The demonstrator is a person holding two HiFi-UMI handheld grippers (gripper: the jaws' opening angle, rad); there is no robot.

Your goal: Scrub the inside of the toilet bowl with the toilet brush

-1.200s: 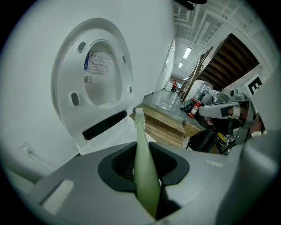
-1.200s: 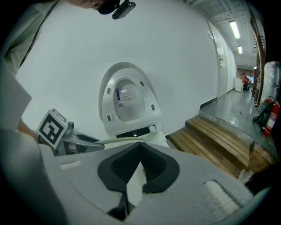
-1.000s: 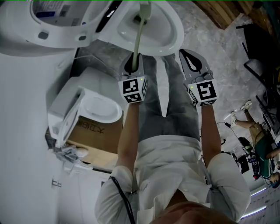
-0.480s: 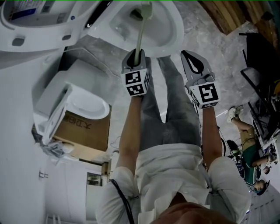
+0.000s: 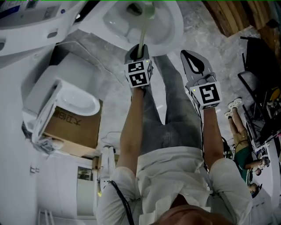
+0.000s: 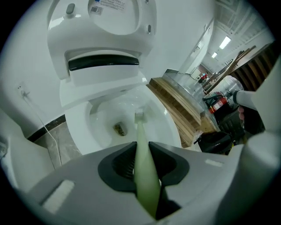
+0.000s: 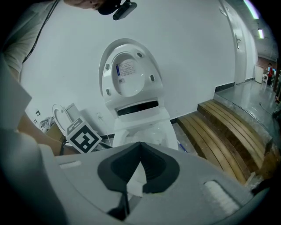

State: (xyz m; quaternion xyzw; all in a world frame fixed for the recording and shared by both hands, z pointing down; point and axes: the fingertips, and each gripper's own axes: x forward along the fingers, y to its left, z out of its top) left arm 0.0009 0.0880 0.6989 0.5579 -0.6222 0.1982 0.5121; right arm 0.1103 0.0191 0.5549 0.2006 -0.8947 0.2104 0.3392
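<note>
The white toilet bowl (image 5: 169,30) lies at the top of the head view, its lid (image 7: 126,78) raised against the wall. A pale green toilet brush (image 5: 143,34) runs from my left gripper (image 5: 136,55) down into the bowl. In the left gripper view the handle (image 6: 144,167) is clamped between the jaws, and the bristle head (image 6: 139,116) rests on the bowl's inner wall, right of the drain hole (image 6: 119,128). My left gripper (image 6: 141,151) is shut on the handle. My right gripper (image 5: 188,55) hovers beside it to the right, short of the bowl, shut (image 7: 140,145) and holding nothing.
A second toilet (image 5: 72,103) sits on a cardboard box (image 5: 70,127) at the left. Wooden planks (image 5: 228,13) lie right of the bowl. Dark equipment (image 5: 259,48) and another person's legs (image 5: 239,127) are at the right edge. A white wall stands behind the toilet.
My left gripper has pushed forward towards the bowl, taking the brush head further in. The right gripper has stayed about where it was.
</note>
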